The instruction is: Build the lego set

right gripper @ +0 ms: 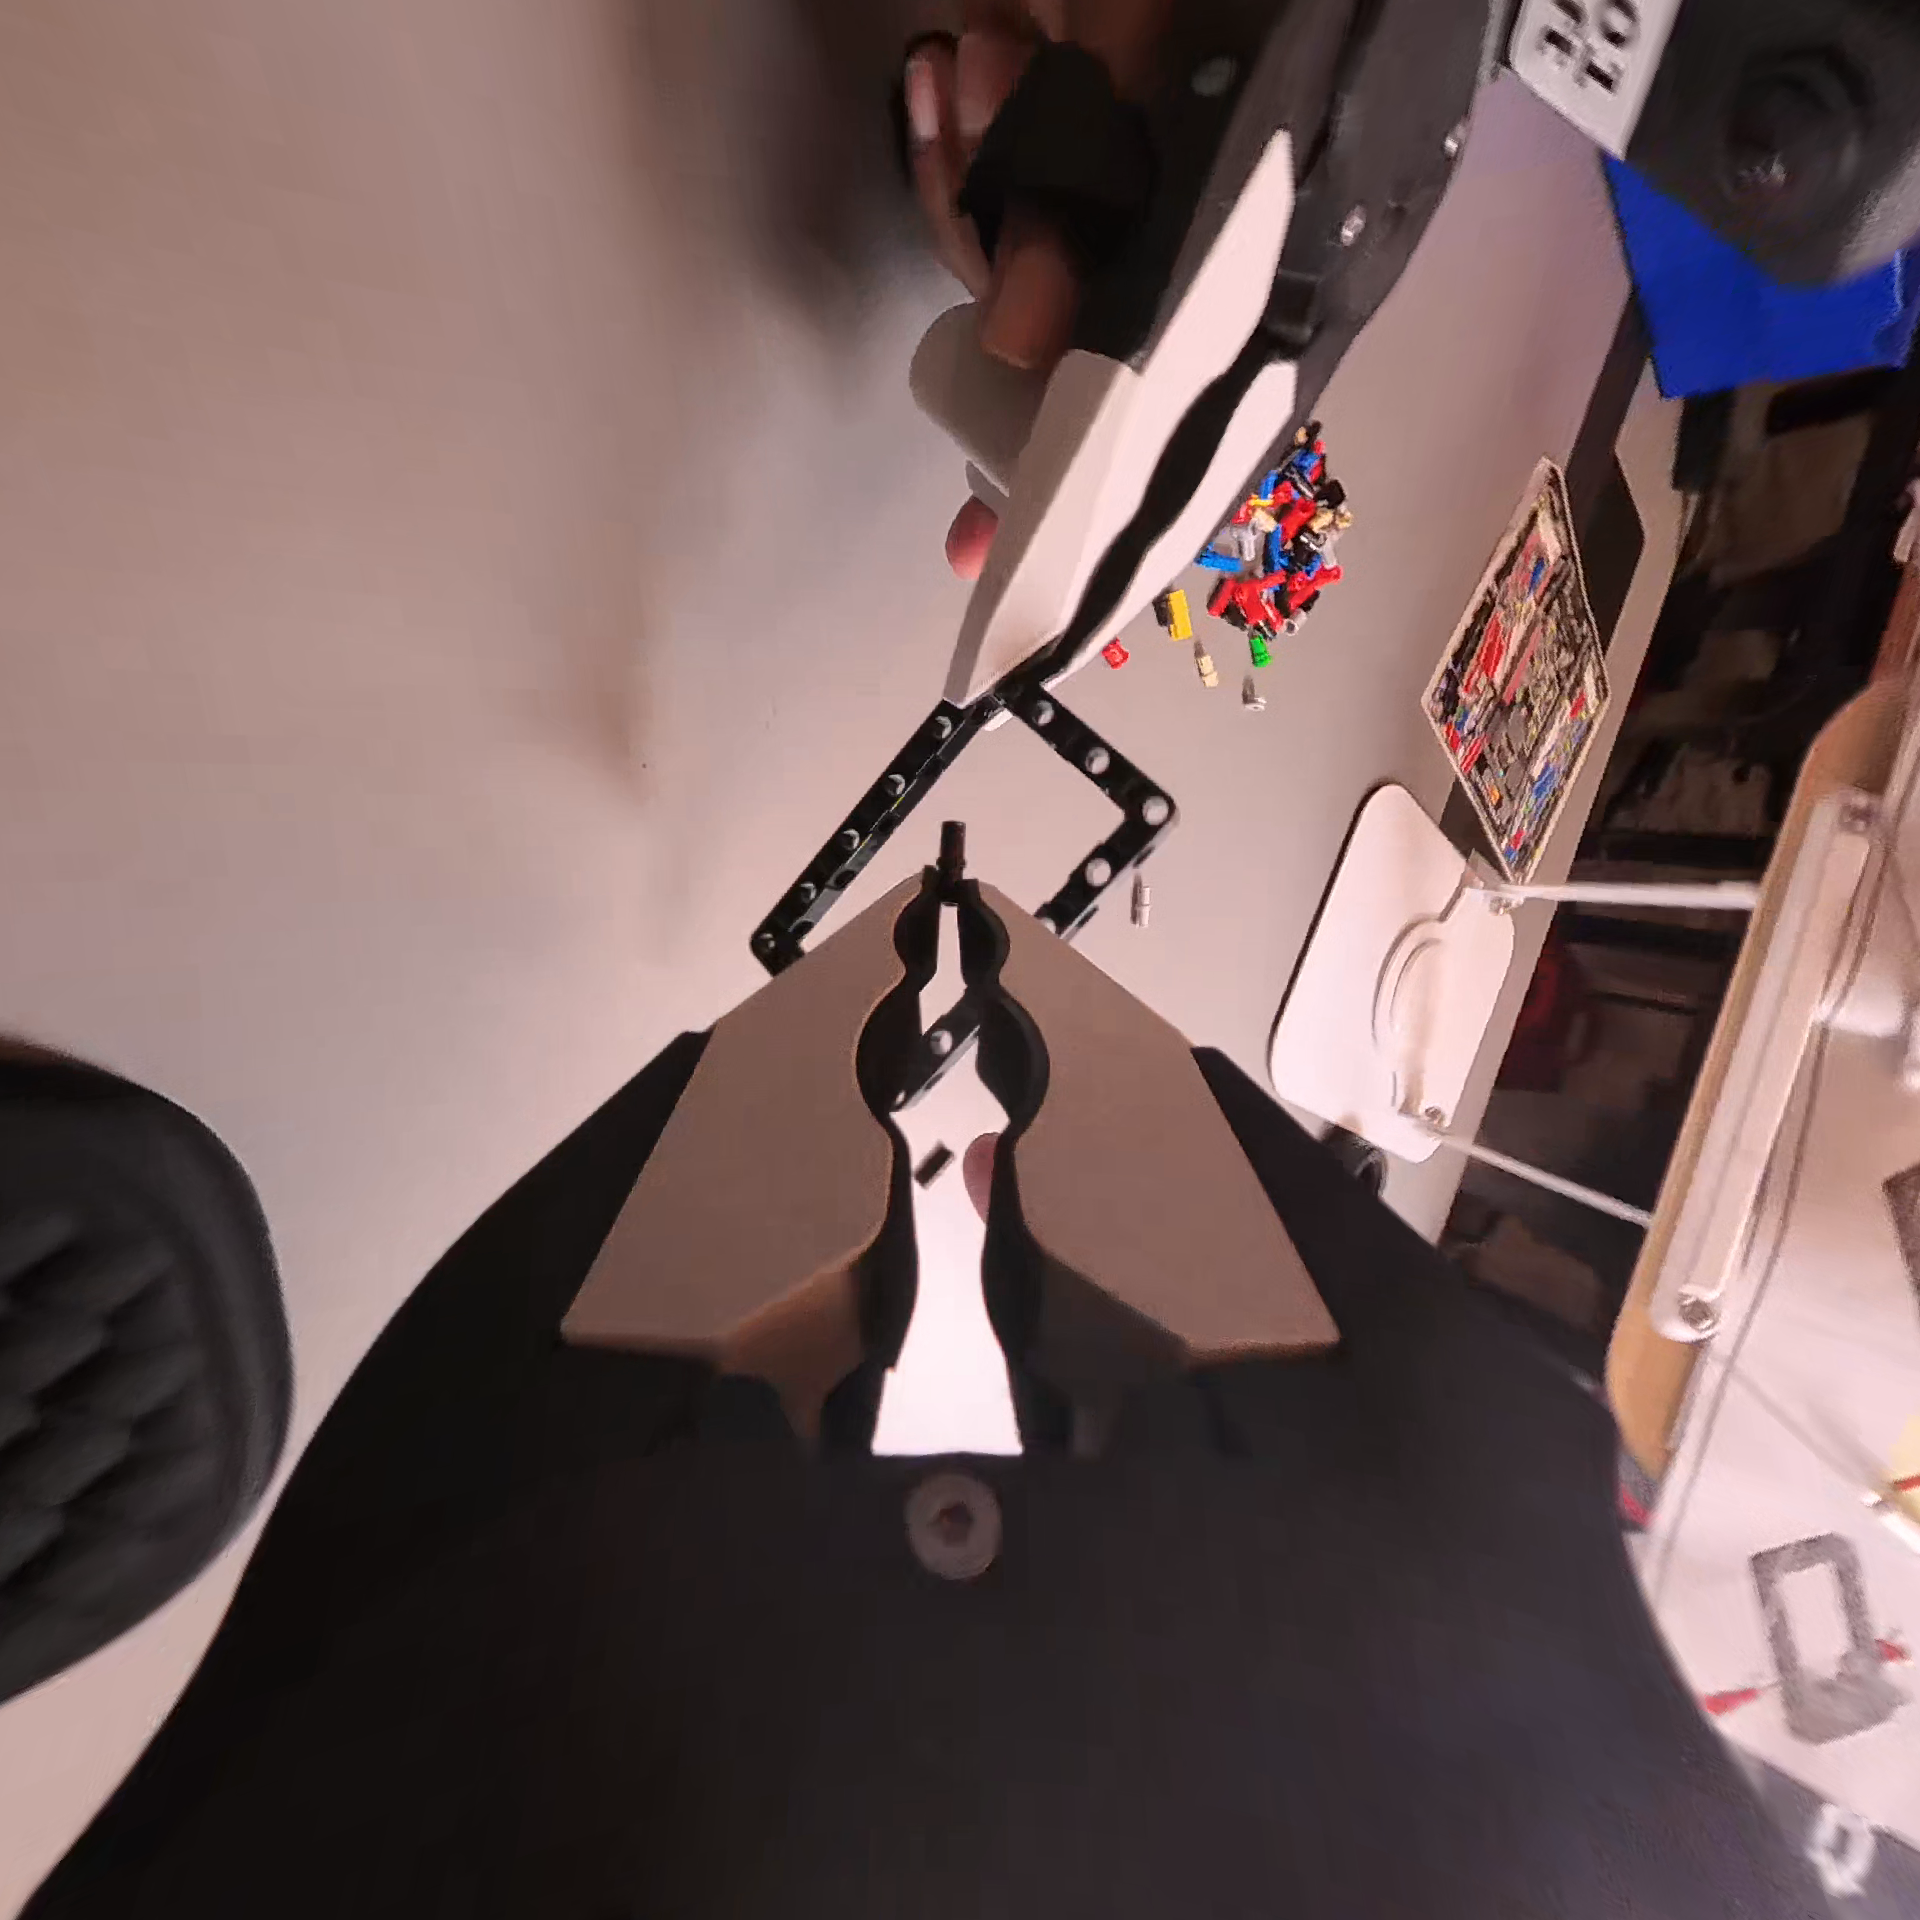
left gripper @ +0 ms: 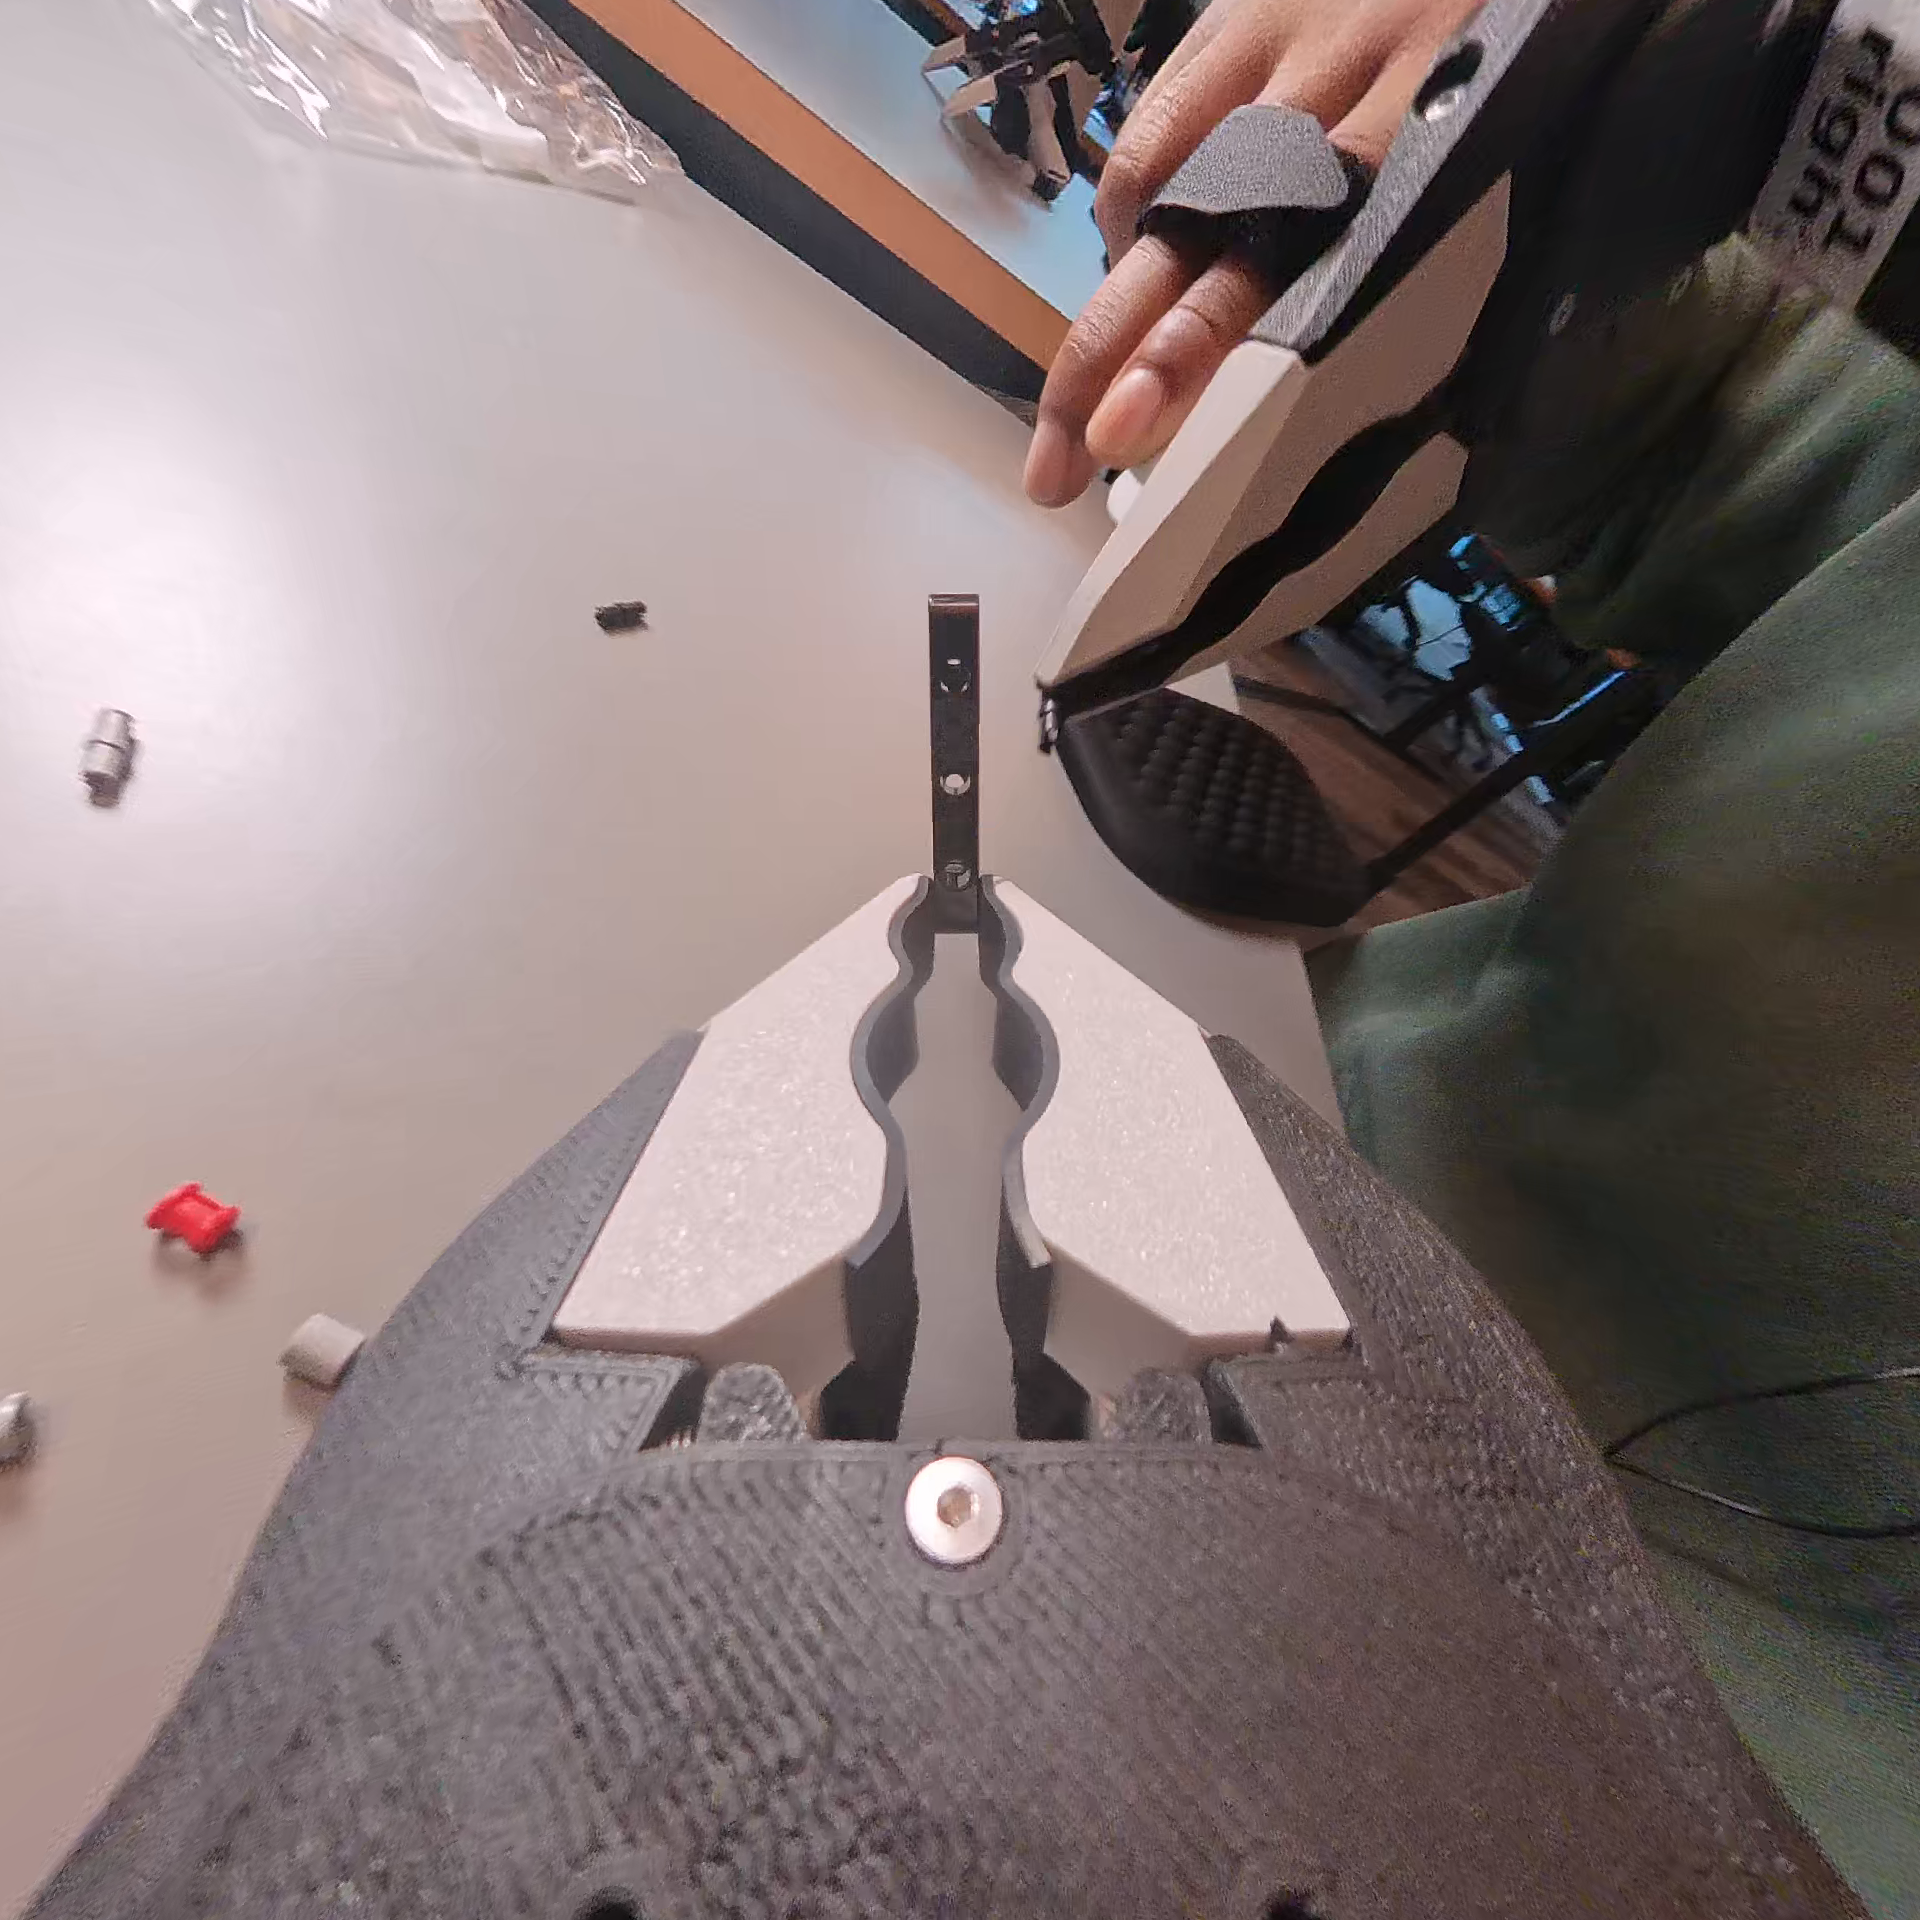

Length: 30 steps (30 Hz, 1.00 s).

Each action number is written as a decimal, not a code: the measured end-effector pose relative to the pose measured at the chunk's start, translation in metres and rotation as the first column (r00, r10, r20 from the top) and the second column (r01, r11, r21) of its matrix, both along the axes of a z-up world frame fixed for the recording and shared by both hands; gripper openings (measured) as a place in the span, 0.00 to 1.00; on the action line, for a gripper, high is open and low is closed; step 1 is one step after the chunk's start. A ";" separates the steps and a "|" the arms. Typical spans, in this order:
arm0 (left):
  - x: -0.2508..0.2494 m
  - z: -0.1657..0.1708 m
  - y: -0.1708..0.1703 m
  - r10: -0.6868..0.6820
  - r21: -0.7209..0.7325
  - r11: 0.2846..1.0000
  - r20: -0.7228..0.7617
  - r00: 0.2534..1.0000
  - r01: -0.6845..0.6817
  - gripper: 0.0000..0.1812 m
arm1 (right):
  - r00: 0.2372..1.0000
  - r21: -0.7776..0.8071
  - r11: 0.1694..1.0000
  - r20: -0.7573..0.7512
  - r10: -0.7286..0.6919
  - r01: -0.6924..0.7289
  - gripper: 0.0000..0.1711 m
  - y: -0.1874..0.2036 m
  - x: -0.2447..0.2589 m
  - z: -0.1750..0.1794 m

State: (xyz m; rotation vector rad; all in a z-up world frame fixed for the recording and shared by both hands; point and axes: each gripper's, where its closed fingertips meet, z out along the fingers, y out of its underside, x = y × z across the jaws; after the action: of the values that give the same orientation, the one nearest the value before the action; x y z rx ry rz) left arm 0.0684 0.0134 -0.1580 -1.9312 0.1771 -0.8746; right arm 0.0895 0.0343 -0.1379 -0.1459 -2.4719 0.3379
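On the counter [right gripper: 416,520] lies a loose pile of pieces [right gripper: 1283,551]. Above it the left tongs [left gripper: 954,894] pinch a black holed frame [right gripper: 862,842] by one edge, held off the surface. The right tongs [right gripper: 951,883] grip a small black pin [right gripper: 952,854] at their tips, near the frame. To seat it well, line the pin square with a hole, steady the frame, then press straight.

Table [left gripper: 520,468]: pale, glossy, carries the whole scene.
Clear plastic bag [left gripper: 416,83]: sits crumpled at the far edge.
White stand [right gripper: 1351,1039]: lies flat beside a clear acrylic frame [right gripper: 1766,1091].
Green garment [left gripper: 1662,1039]: fills the right side.
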 end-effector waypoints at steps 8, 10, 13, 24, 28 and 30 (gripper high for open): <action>0.012 0.007 -0.008 -0.089 -0.063 0.992 0.234 0.968 0.106 0.03 | 0.975 0.309 0.927 0.012 0.221 -0.214 0.00 -0.019 -0.015 -0.009; 0.013 0.010 -0.010 -0.106 -0.061 0.990 0.262 0.959 0.126 0.03 | 0.963 0.345 0.901 0.037 0.268 -0.264 0.01 -0.022 -0.014 -0.009; 0.018 0.014 -0.014 -0.148 -0.048 0.985 0.282 0.948 0.168 0.03 | 0.945 0.367 0.874 0.051 0.323 -0.318 0.01 -0.027 -0.012 -0.006; 0.030 0.017 -0.023 -0.232 -0.038 0.966 0.299 0.925 0.254 0.03 | 0.868 0.436 0.765 0.084 0.489 -0.474 0.01 -0.040 0.002 -0.001; 0.034 0.018 -0.025 -0.255 -0.026 0.962 0.268 0.929 0.271 0.03 | 0.859 0.419 0.763 0.090 0.505 -0.492 0.01 -0.041 0.005 0.001; 0.035 0.018 -0.026 -0.258 -0.024 0.962 0.260 0.930 0.274 0.03 | 0.858 0.417 0.764 0.088 0.506 -0.493 0.01 -0.042 0.005 0.002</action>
State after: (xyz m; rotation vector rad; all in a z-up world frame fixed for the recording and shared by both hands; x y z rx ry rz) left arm 0.1030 -0.0123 -0.1397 -1.8546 0.2657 -1.3141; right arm 0.0949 -0.0075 -0.1354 0.7163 -2.4541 0.0028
